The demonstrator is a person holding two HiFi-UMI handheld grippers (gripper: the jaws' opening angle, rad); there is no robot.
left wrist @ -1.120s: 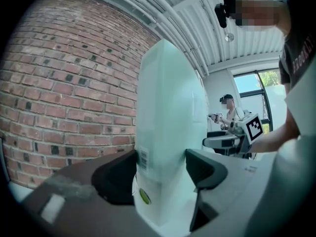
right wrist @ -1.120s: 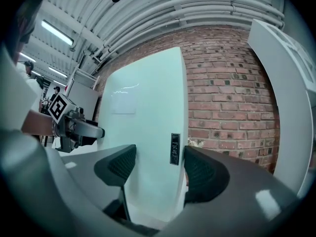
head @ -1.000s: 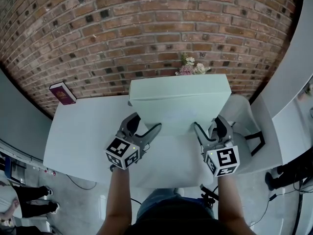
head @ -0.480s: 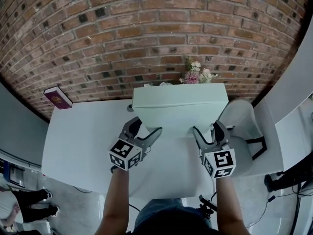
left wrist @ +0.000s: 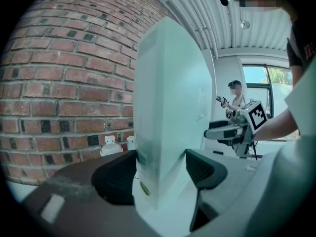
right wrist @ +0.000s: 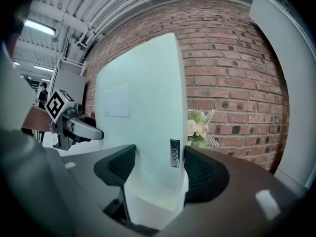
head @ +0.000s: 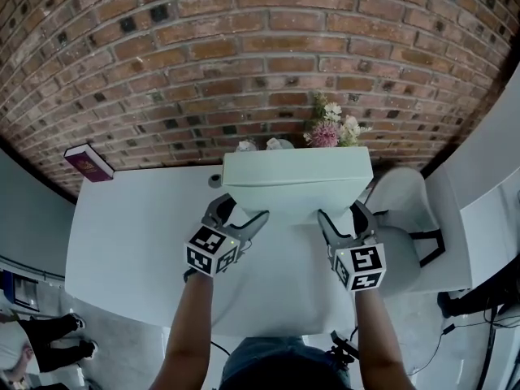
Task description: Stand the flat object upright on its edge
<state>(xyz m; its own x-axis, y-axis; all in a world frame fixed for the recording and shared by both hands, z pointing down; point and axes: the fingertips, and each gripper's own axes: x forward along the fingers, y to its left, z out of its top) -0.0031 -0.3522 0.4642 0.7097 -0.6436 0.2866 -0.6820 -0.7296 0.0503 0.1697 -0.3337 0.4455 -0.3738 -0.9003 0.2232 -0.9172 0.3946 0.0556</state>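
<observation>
Pale-green box (head: 296, 181) is tipping steeper on the desk (head: 130, 234) than a second ago, fingers (left wrist: 205, 169) of the left gripper (head: 244, 211) and right gripper (head: 341, 211) pinching its near corners; it is probably nearing upright.

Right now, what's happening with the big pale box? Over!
Both shut on the pale green flat box: left gripper, right gripper. Box up on its edge on the white table. Behind it, pink flowers.

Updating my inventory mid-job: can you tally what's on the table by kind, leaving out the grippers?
Flat box: 1
Book: 1
Flower bunch: 1
Small white figurines: 2
Small round grey item, unclear: 1
Total: 6
</observation>
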